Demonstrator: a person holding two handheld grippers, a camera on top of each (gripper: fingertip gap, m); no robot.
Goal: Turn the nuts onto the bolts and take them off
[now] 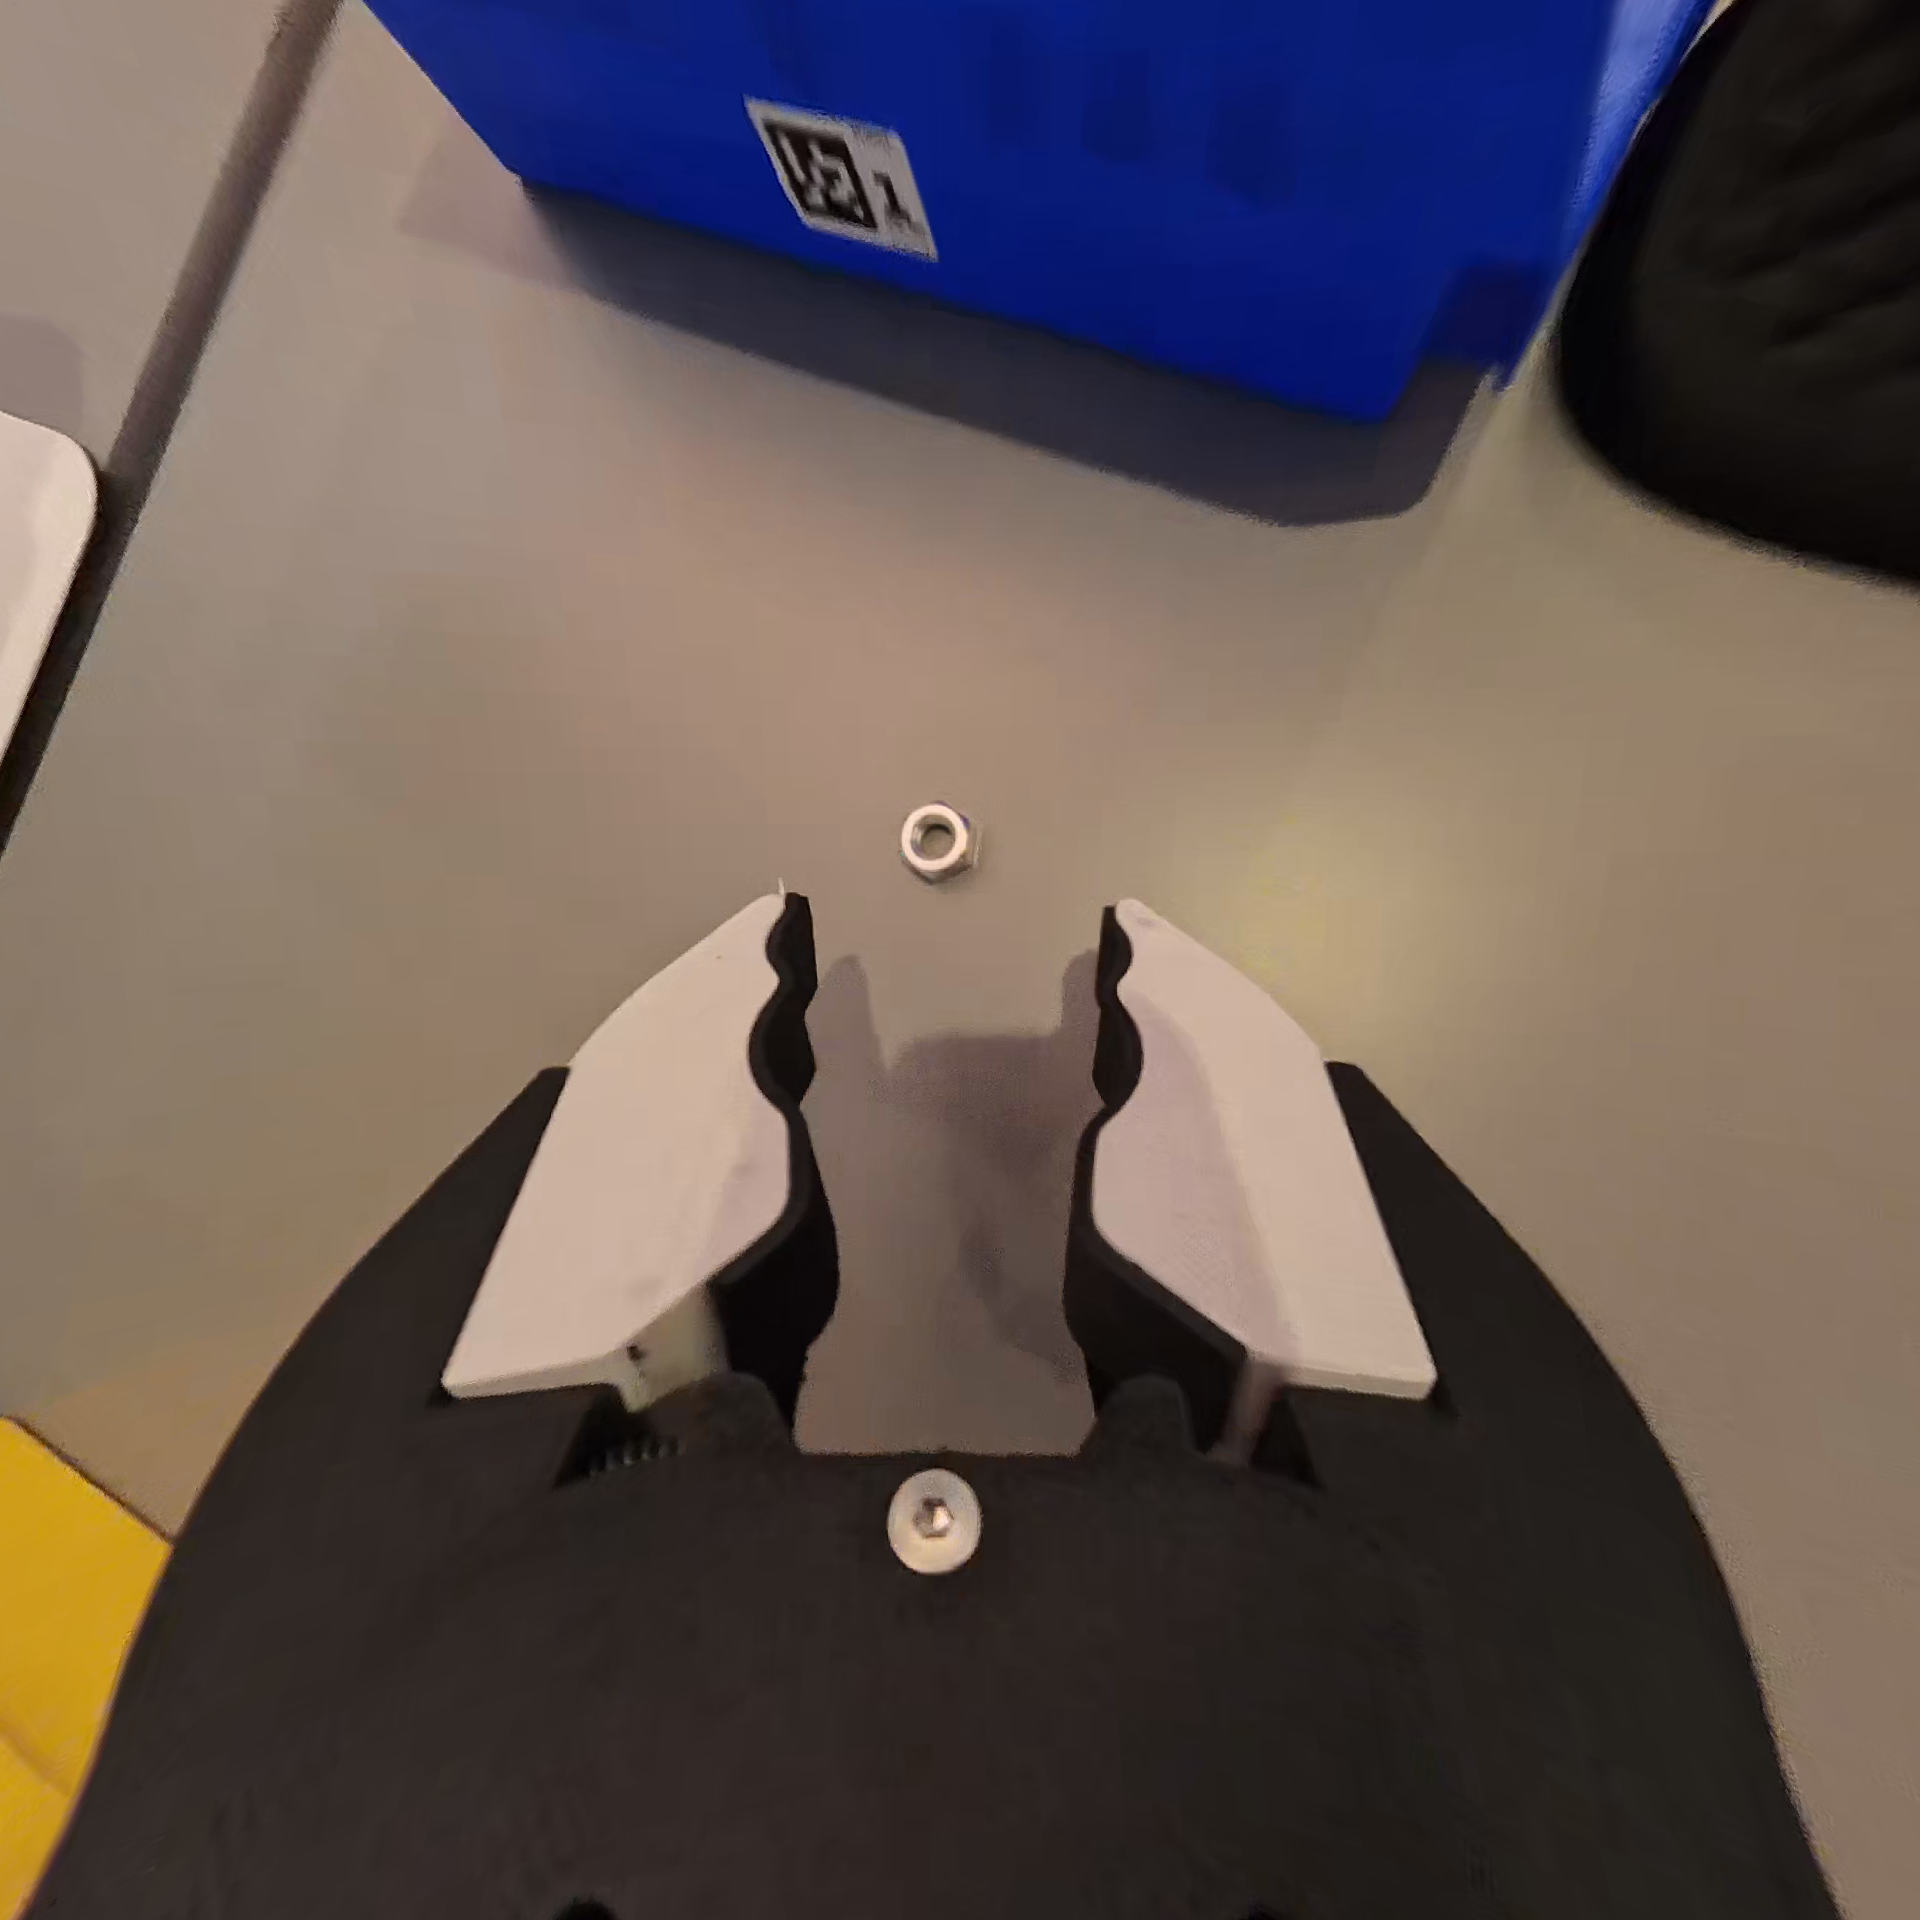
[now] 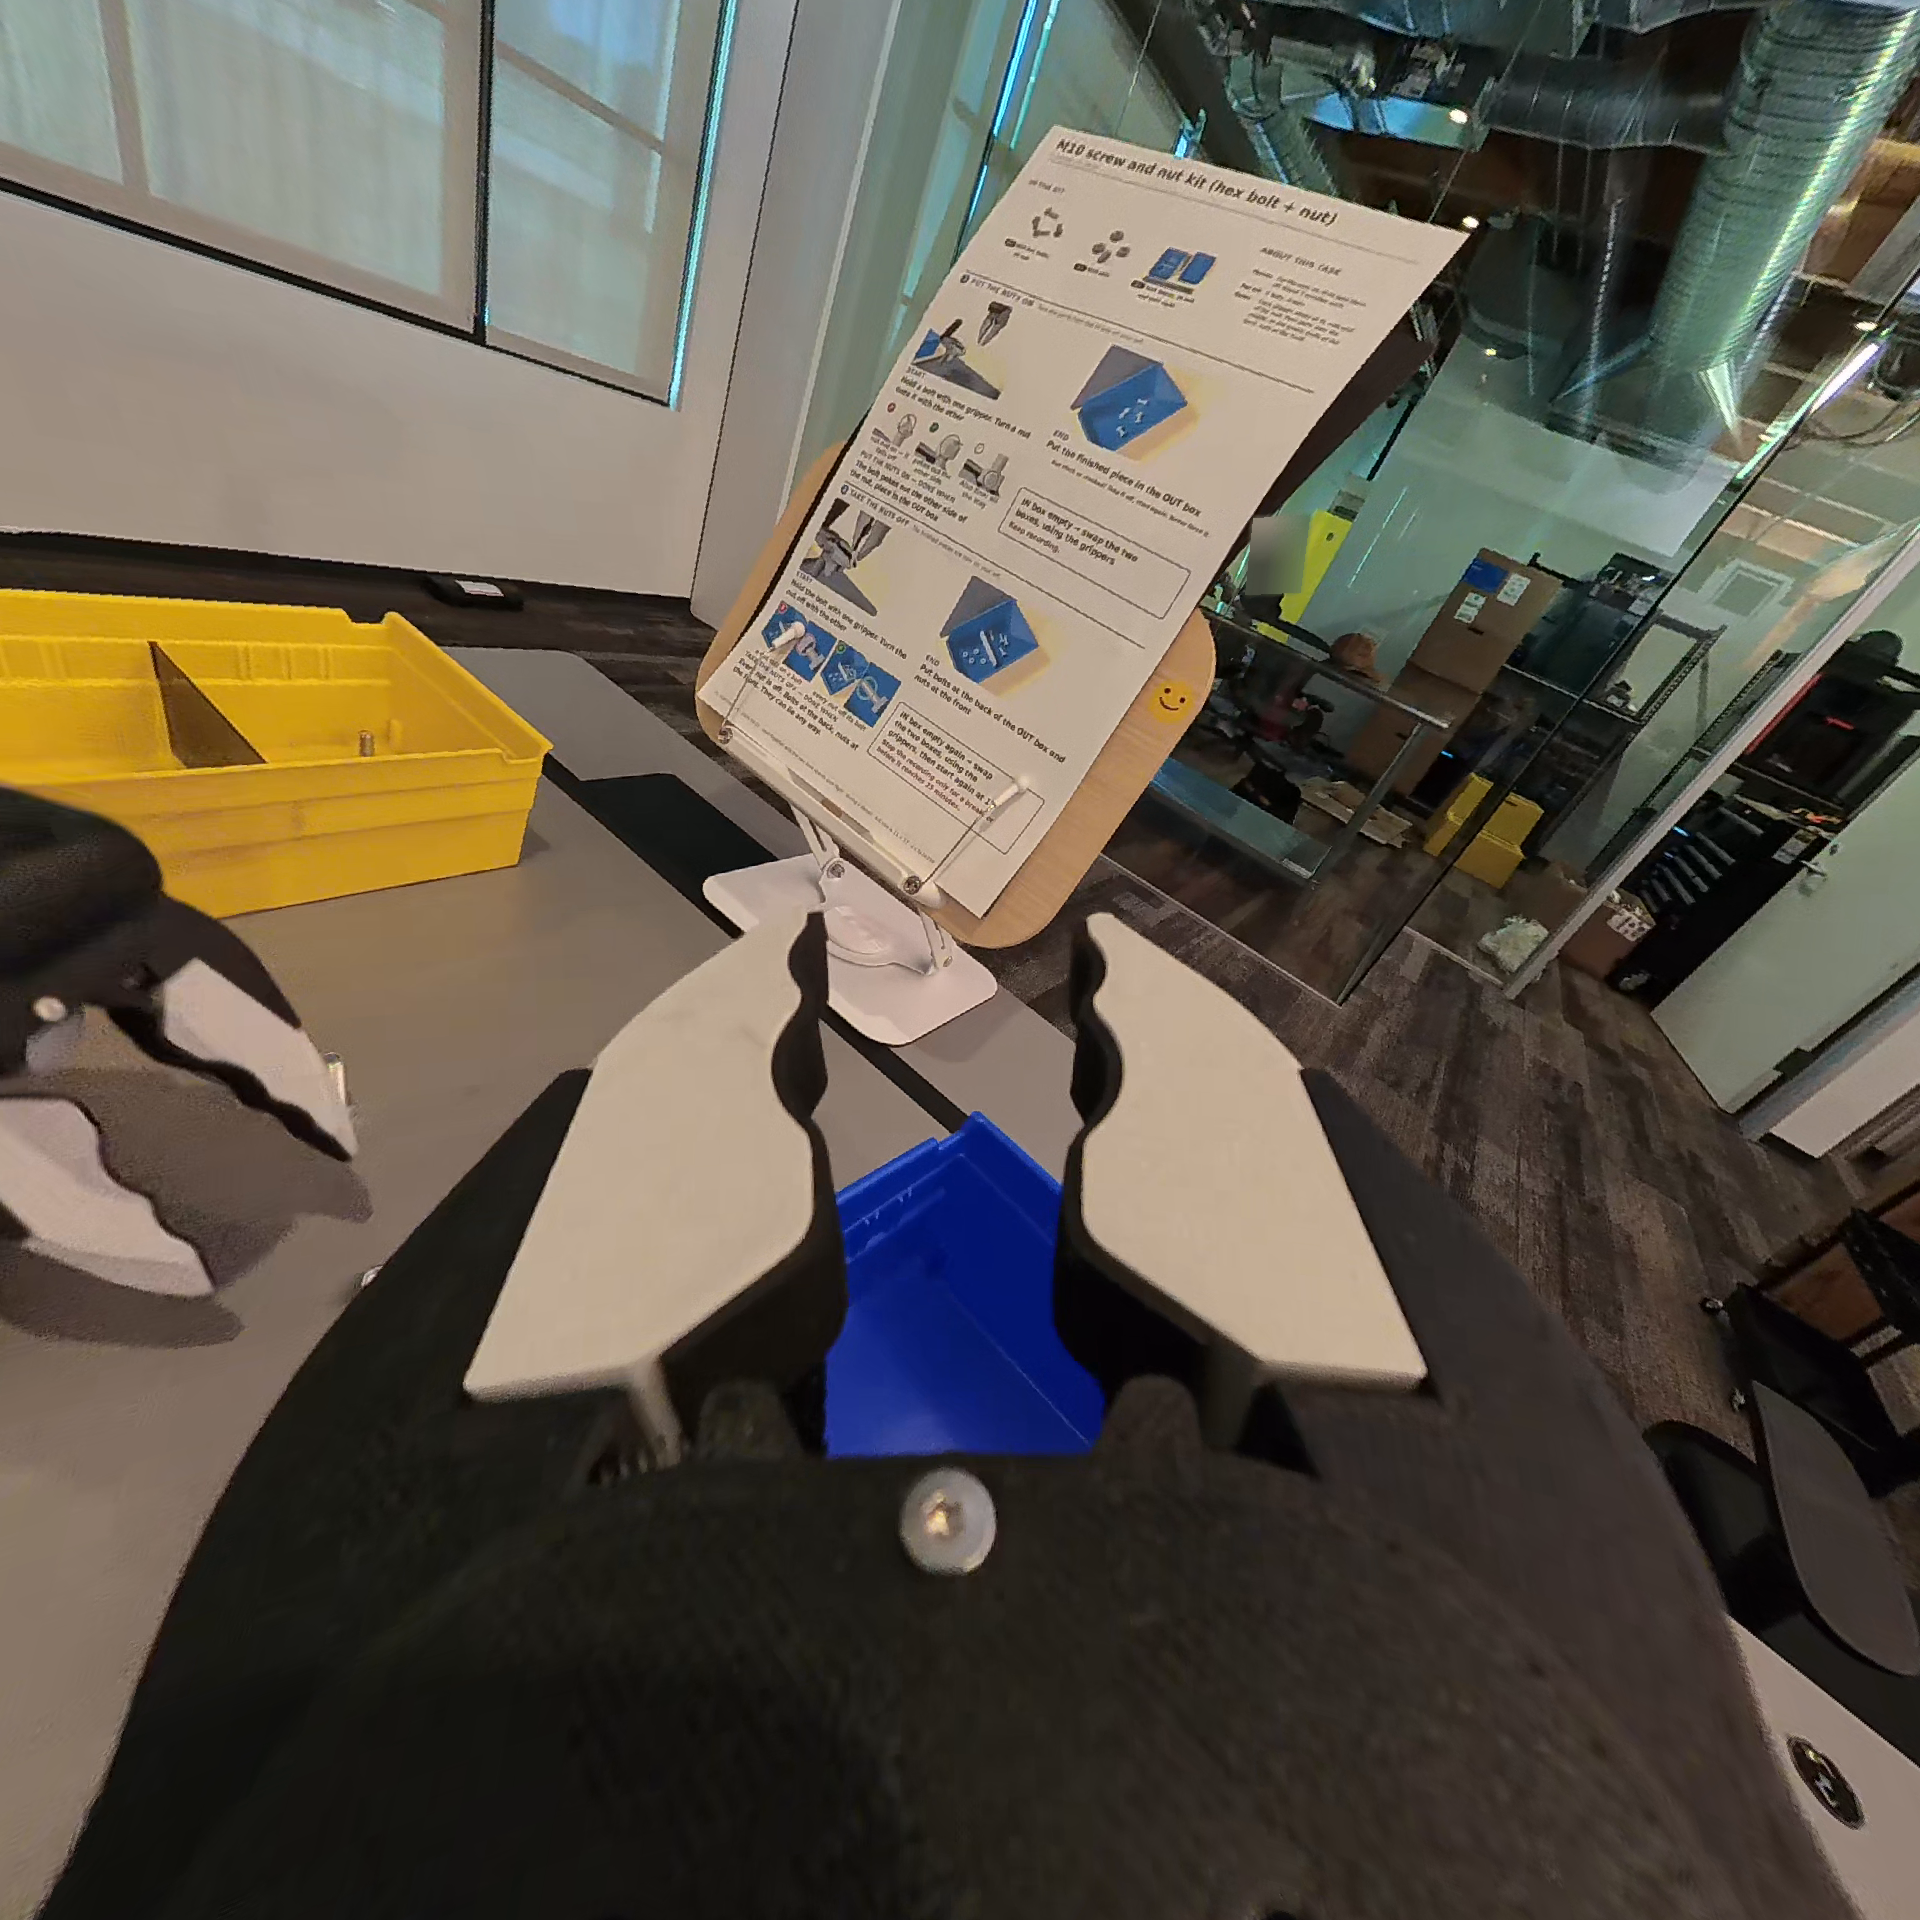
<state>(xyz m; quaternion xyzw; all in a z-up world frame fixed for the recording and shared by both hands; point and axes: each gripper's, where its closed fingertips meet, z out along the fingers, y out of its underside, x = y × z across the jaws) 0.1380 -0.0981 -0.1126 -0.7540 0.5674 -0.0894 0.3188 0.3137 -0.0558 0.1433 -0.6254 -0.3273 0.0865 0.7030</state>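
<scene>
Left gripper: black body, pale grey fingers with wavy black pads, spread wide and empty, pointed down at the grey tabletop; lower centre of the left wrist view.
Small silver hex nut: lying flat on the tabletop, just beyond the fingertips and roughly in line with the gap between them, touching neither; centre of the left wrist view.
Blue plastic bin: across the top of the left wrist view, well past the nut, a black-and-white square marker sticker on its near wall.
Yellow corner: lower left edge of the left wrist view, partly hidden behind the gripper body.
Right gripper: same build, fingers held wide apart with nothing between them; lower centre of the right wrist view, raised over the blue bin, seen through the gap.
Left gripper, second angle: at the left edge of the right wrist view, low over the table, blurred.
Yellow plastic tray: left of the right wrist view, split by a dark divider, a small silver bolt standing upright in its right compartment.
Printed instruction sheet: clipped to a tilted wooden board on a white stand, upper centre of the right wrist view, beyond the right fingertips.
</scene>
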